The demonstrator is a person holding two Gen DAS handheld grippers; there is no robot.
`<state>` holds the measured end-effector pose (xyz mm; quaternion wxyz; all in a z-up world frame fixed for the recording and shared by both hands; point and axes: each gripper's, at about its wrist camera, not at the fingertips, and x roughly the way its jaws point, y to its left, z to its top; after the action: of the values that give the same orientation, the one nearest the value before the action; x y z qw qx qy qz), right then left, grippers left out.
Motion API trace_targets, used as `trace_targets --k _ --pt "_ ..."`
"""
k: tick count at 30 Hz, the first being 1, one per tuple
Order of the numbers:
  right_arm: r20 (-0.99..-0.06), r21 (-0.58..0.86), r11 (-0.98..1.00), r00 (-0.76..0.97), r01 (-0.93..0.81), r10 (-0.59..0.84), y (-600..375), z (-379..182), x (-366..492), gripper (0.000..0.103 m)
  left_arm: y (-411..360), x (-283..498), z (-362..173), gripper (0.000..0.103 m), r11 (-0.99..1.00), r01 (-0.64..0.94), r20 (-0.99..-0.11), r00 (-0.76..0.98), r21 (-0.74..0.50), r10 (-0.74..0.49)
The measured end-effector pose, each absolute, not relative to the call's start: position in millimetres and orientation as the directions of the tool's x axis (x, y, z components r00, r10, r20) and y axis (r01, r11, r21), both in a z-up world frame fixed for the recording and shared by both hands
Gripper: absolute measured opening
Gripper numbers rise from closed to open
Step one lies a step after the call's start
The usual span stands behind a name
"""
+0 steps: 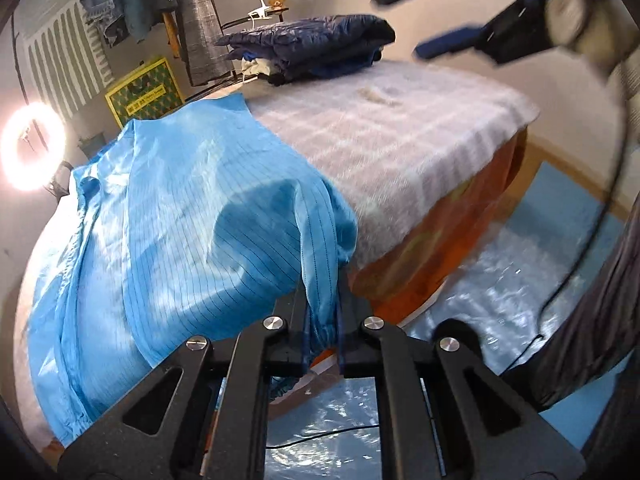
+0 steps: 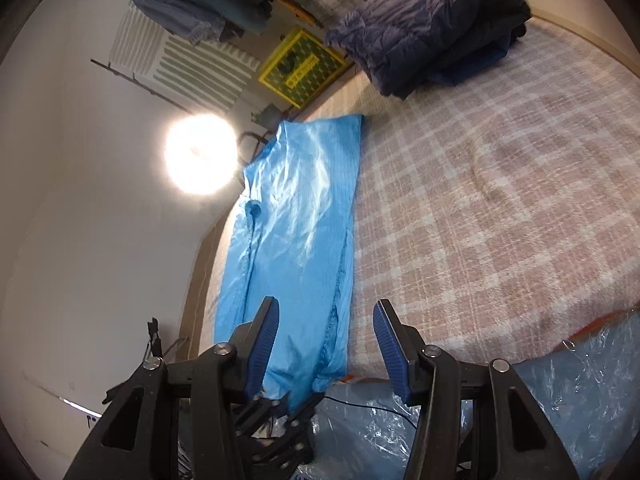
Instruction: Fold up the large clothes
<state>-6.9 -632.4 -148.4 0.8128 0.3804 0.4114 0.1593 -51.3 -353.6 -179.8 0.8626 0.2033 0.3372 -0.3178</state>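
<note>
The left tongs (image 1: 322, 328) sit at the bottom middle of the left wrist view. They are squeezed tight on the cuff end of a sleeve of the light blue coat (image 1: 168, 208). The coat has thin dark stripes. It lies spread on the left part of the bed (image 1: 400, 144), and the pinched sleeve hangs over the near edge of the bed.

The right tongs (image 2: 326, 320) are partly open with nothing between them. Their blue pads (image 2: 390, 344) stand apart above the near end of the coat. In the left wrist view they show blurred in the upper right corner.

A pile of dark blue folded clothes (image 2: 432, 28) sits at the far end of the bed, well apart from the coat. The bed has a checked cover.

A yellow and green box (image 2: 302, 66) stands by the wall in the upper middle. It has writing on it, but it is too small to read. A round bright lamp (image 2: 200, 154) shines on the left.
</note>
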Motion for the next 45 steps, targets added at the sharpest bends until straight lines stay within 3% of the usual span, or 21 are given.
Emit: trace_targets --k 4,9,11,13,16,20,27,36,38,41,42,45 --pt "-0.574 0.746 0.665 0.55 0.045 0.606 -620 -161 30 0.053 -348 -44 -172 0.007 0.732 0.68 -0.715 0.532 0.041 -0.454" --pt "-0.615 0.72 0.694 0.492 0.032 0.616 -604 -181 68 0.064 -356 -53 -180 0.008 0.699 0.704 -0.723 0.547 0.125 -0.422" --pt "-0.617 0.734 0.679 0.453 0.036 0.643 -598 -197 76 0.062 -360 -58 -185 0.013 0.685 0.715 -0.733 0.541 0.143 -0.413" --pt "-0.607 0.753 0.657 0.412 0.027 0.68 -589 -209 79 0.062 -362 -62 -186 0.029 0.676 0.72 -0.733 0.544 0.159 -0.408" --pt "-0.601 0.768 0.641 0.366 0.015 0.711 -577 -222 80 0.062 -361 -69 -177 0.035 0.678 0.717 -0.712 0.561 0.163 -0.422" --pt "-0.596 0.78 0.626 0.304 -0.001 0.743 -564 -234 79 0.05 -362 -68 -164 0.051 0.698 0.702 -0.685 0.578 0.141 -0.443" --pt "-0.625 0.757 0.653 0.284 -0.006 0.727 -550 -232 81 0.005 -369 -33 -167 0.051 0.757 0.645 -0.692 0.594 0.106 -0.41" --pt "-0.579 0.768 0.633 0.317 -0.097 0.751 -527 -200 83 0.001 -370 -17 -173 0.051 0.775 0.622 -0.699 0.605 0.113 -0.383" --pt "-0.568 0.78 0.619 0.311 -0.092 0.762 -524 -200 85 0.001 -368 -13 -175 0.05 0.786 0.608 -0.705 0.606 0.113 -0.368" --pt "-0.563 0.784 0.613 0.304 -0.097 0.769 -521 -199 86 0.001 -362 -6 -176 0.023 0.794 0.604 -0.715 0.584 0.067 -0.384" --pt "-0.563 0.783 0.614 0.303 -0.102 0.769 -521 -198 86 0.001 -360 -4 -176 0.009 0.793 0.607 -0.716 0.576 0.053 -0.393" --pt "-0.559 0.786 0.61 0.301 -0.106 0.773 -520 -199 87 0.001 -352 -1 -171 0.005 0.789 0.614 -0.71 0.554 -0.004 -0.434"
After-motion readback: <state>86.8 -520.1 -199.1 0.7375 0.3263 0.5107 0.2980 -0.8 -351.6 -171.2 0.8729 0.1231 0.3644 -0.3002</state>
